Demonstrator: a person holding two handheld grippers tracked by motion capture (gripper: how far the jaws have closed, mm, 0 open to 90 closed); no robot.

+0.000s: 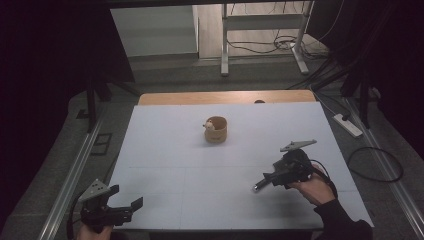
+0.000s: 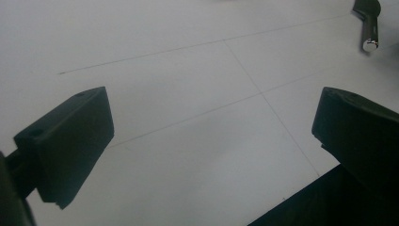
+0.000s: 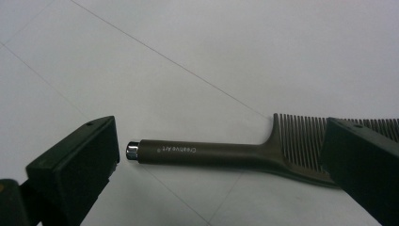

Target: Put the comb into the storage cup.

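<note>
Currently: right tool (image 3: 221, 155) spread, straddling comb (image 3: 226, 154) lengthwise, flat on desk (image 3: 235, 56); left tool (image 2: 211, 141) spread, empty; risk: jaws closing end-to-end skid comb away.

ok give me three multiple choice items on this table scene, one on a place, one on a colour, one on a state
1. Where does the dark brown plastic comb lie?
A. inside the cup
B. flat on the white table, between the jaws of the right gripper
C. on the floor

2. What colour is the cap at the tip of the comb's handle?
A. red
B. silver
C. green

3. How do the jaws of the left gripper stand?
A. shut on the comb
B. shut on the cup
C. open, holding nothing

Answers: 1 B, the right gripper view shows it on the table between the jaws. 2 B, the tip shines like metal. 3 C, bare table shows between the jaws.
</note>
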